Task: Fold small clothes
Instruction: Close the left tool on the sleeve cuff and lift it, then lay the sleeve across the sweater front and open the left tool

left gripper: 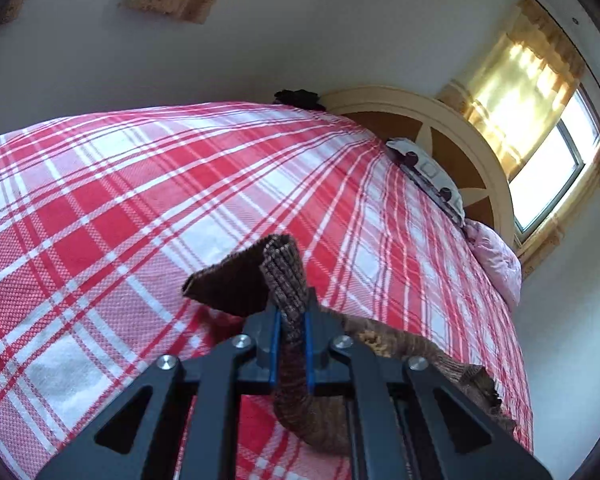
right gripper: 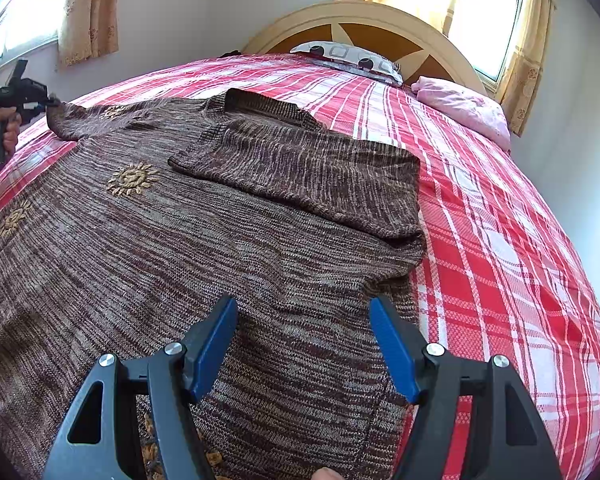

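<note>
A brown knitted sweater (right gripper: 180, 240) with tan sun motifs lies spread on the red-and-white plaid bed cover (right gripper: 500, 240). Its right sleeve (right gripper: 312, 176) is folded across the chest. My left gripper (left gripper: 292, 320) is shut on the other sleeve's ribbed cuff (left gripper: 284, 272), which stands lifted off the bed between the blue pads. From the right wrist view, that gripper (right gripper: 52, 101) sits at the far left, held by a hand (right gripper: 10, 136), with the sleeve end pulled up. My right gripper (right gripper: 303, 302) stands open just above the sweater's lower body, nothing between its fingers.
A curved cream headboard (right gripper: 380, 16) closes the far end of the bed, with a patterned pillow (right gripper: 352, 60) and a pink bundle (right gripper: 464, 112) in front of it. Curtained windows (right gripper: 488, 16) sit behind. Bare plaid cover (left gripper: 140, 184) stretches beyond the sweater to the right.
</note>
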{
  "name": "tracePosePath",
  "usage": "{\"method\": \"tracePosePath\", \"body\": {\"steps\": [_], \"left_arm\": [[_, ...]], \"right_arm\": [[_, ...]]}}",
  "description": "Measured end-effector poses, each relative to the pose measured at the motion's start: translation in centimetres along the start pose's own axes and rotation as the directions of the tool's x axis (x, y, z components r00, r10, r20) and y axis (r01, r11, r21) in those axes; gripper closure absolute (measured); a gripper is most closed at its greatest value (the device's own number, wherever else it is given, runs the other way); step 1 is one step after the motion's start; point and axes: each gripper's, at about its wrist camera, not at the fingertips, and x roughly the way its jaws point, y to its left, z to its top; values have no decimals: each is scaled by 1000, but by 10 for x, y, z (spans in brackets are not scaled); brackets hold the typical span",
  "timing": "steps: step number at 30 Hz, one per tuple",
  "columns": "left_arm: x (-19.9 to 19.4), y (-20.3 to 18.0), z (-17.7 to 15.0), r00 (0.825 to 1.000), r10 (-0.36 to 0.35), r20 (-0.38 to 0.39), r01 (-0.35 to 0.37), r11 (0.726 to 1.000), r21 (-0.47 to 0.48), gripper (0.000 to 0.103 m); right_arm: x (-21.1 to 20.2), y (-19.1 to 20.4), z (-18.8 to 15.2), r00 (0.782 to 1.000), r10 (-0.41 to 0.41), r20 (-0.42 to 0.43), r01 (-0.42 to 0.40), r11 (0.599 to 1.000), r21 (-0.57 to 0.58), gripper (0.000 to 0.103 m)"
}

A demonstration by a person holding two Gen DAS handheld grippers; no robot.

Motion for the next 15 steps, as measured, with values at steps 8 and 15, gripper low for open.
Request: {"method": "tracePosePath", "body": {"steps": [8, 15], "left_arm": [[-13, -70, -9, 994, -109, -11, 110, 990, 85, 94], [-16, -142, -37, 976, -204, -73, 216, 950, 225, 94]], "right_arm": [[-1, -8, -2, 1000, 14, 12, -14, 999, 36, 34], [3, -15, -2, 999, 34, -5, -33, 996, 77, 34]]}}
